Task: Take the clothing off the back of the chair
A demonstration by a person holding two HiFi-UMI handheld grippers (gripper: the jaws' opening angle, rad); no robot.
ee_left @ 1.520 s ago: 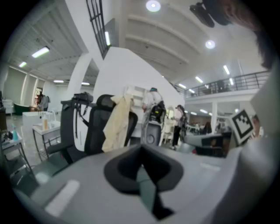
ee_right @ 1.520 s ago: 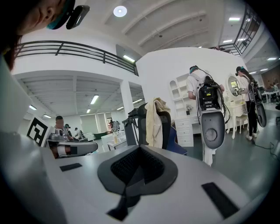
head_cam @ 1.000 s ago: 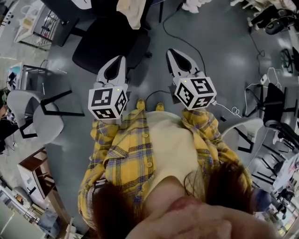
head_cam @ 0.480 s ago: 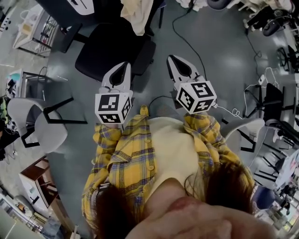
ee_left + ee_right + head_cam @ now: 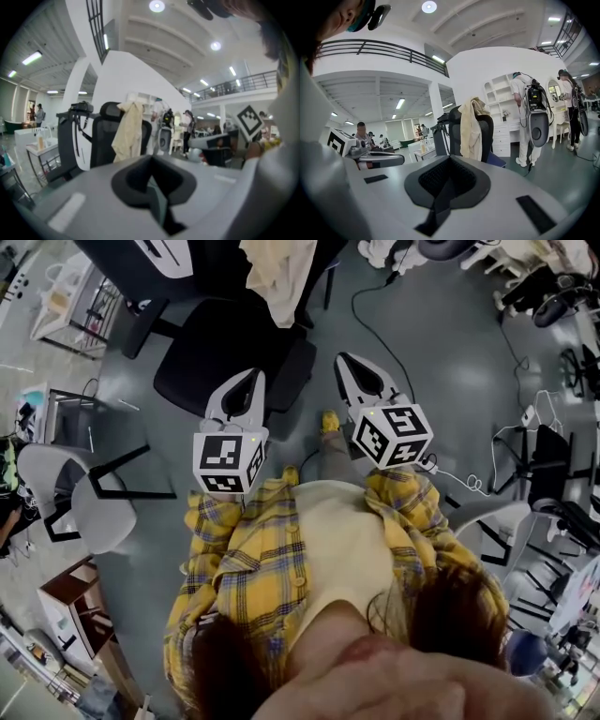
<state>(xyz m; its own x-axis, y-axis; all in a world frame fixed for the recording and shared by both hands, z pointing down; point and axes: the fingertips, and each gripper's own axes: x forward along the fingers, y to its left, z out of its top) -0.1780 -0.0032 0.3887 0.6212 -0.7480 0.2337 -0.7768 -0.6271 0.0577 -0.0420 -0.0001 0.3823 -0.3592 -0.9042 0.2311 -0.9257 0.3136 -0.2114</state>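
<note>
Both grippers have moved toward the chair since a second ago, and the chair now sits nearer in the head view, with one of my yellow shoes (image 5: 330, 420) stepped out ahead.

Head view: my left gripper (image 5: 249, 379) and right gripper (image 5: 348, 363) are held side by side in front of me, pointing at the far black office chair (image 5: 220, 362). The left tip overlaps the seat's near edge, and I cannot tell whether it touches. The cream clothing (image 5: 277, 273) is draped over the backrest at the far side, well apart from both grippers.

Left gripper view: my left gripper (image 5: 152, 165) is clenched, jaws pressed together with nothing between them. Beyond them stands the chair (image 5: 101, 138), the clothing (image 5: 129, 133) hanging down its back.

Right gripper view: my right gripper (image 5: 449, 163) is also clenched and empty. The clothing (image 5: 471, 129) hangs over the chair (image 5: 488, 133) straight ahead, and a person wearing backpack gear (image 5: 524, 110) stands farther right by white shelves.
</note>
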